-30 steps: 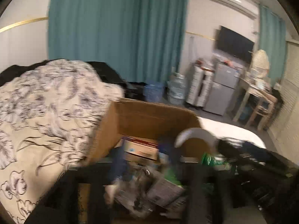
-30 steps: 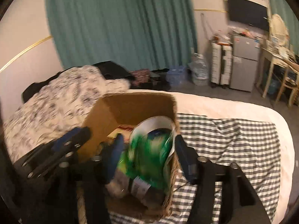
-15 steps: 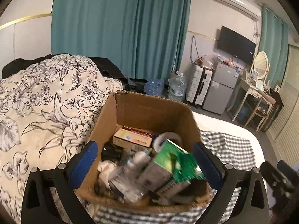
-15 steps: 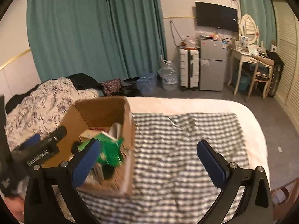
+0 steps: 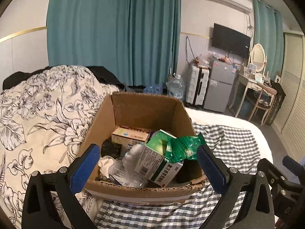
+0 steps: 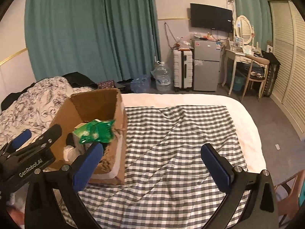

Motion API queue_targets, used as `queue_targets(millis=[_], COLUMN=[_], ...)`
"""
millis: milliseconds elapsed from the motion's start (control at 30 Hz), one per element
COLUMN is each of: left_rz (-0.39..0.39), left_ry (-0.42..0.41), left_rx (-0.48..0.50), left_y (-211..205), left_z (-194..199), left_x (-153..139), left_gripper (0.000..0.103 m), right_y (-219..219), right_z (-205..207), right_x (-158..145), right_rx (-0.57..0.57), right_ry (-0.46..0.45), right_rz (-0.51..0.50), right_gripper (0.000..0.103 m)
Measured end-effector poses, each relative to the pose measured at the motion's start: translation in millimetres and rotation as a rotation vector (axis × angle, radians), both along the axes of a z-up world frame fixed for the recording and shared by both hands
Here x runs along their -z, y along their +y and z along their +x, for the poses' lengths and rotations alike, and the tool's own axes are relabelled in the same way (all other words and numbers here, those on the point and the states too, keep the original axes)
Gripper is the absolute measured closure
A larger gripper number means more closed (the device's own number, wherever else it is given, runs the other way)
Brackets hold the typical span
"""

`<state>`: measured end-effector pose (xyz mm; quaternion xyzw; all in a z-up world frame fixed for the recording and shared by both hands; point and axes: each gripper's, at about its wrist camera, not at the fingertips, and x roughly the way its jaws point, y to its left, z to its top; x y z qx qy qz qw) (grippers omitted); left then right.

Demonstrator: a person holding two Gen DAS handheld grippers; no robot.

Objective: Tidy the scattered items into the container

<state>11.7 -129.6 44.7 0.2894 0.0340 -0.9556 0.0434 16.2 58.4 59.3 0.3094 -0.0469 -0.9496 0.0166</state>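
Both grippers, left (image 5: 148, 164) and right (image 6: 151, 162), gape empty beside a brown corrugated cardboard box (image 5: 144, 108), where a crinkled green packet (image 5: 183, 147) tops a box-shaped carton (image 5: 160, 164) lying tilted.

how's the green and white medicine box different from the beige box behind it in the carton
The green and white medicine box lies tilted on top of the pile, near the front; the beige box sits level against the back wall. A crumpled green wrapper drapes over the medicine box; the beige box is uncovered. Both are inside the cardboard carton.
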Motion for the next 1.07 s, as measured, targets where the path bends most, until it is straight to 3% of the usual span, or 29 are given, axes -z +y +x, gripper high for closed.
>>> queue_targets(millis=[433, 1067], left_rz=[-0.031, -0.009], left_ry=[-0.048, -0.06], left_rx=[0.054, 0.052], left_y=[20.1, 17.5], left_z=[-16.7, -17.0], left_x=[14.1, 16.7], left_gripper=[0.0, 0.0], right_y=[13.5, 13.8], right_z=[-19.8, -21.4], right_x=[29.7, 30.1], right_rx=[0.02, 0.042], right_ry=[-0.054, -0.058], right_rz=[-0.01, 0.002], right_gripper=[0.0, 0.0])
